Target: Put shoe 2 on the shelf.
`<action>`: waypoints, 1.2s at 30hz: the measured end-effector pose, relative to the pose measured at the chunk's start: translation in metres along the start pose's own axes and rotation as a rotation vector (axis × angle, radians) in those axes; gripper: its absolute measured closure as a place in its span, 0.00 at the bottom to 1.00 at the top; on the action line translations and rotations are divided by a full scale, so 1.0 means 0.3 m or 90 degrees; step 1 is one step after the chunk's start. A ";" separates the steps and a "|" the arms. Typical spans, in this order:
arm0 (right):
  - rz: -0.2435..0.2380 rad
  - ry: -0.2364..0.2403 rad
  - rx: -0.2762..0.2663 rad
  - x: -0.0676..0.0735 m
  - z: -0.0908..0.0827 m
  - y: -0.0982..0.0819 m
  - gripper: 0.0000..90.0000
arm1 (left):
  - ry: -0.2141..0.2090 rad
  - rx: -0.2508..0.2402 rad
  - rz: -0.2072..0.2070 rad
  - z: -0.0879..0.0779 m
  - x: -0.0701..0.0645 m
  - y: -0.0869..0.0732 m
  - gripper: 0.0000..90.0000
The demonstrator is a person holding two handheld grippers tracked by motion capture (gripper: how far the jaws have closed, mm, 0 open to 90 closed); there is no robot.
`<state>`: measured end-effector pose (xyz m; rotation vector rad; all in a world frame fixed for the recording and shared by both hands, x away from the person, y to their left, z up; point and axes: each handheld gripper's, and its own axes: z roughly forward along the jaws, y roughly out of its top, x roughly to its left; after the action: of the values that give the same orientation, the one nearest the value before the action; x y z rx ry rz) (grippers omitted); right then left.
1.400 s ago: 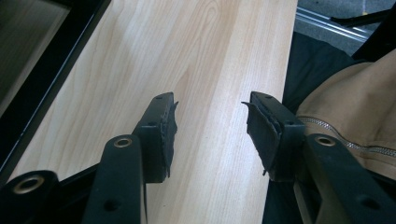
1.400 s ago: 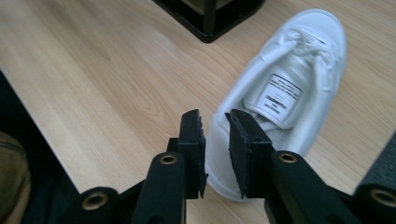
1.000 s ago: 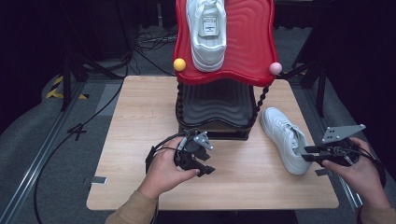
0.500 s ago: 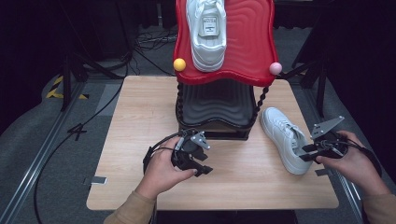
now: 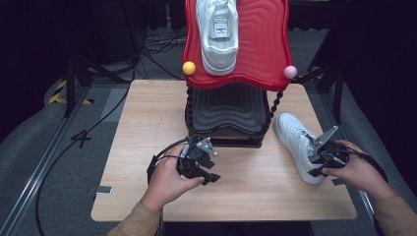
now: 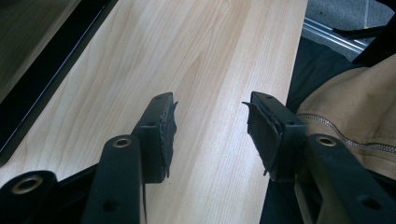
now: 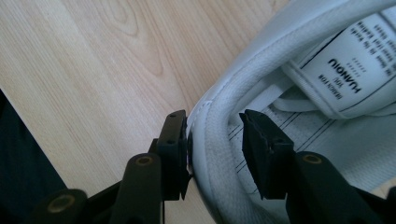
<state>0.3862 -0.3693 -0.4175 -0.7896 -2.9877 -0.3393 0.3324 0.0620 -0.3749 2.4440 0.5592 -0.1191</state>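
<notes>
The white shoe (image 7: 299, 116) on the table (image 5: 147, 128) carries a tongue label reading "HUANQIU". It lies just right of the black rack (image 5: 228, 115), heel toward the person. The right gripper (image 7: 212, 140) straddles its padded heel collar, jaws apart, one outside touching, one inside and clear. The left gripper (image 6: 210, 130) rests over bare wood, jaws apart. A second white shoe (image 5: 219, 34) sits on the red tray (image 5: 265, 44) above.

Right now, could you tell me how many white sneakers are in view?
2. One sneaker on the rack's top shelf lies on the red tray; the sneaker on the table lies right of the rack, its heel collar between the right gripper's jaws. The dark lower shelf might hide more.
</notes>
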 end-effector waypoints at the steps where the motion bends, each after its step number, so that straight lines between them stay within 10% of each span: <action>1: 0.000 0.000 0.000 0.000 0.000 0.000 0.68 | 0.000 0.000 0.000 0.000 0.000 0.000 0.58; 15: -0.045 0.014 0.060 0.014 0.028 0.019 0.84 | 0.011 -0.007 -0.013 -0.026 -0.009 -0.032 0.58; 36: 0.032 0.038 -0.011 0.034 -0.071 0.091 0.86 | 0.022 -0.035 -0.034 -0.087 0.003 -0.081 0.59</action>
<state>0.3903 -0.3457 -0.3904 -0.8384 -2.9082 -0.3796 0.3218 0.0951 -0.3676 2.3820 0.6351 -0.0833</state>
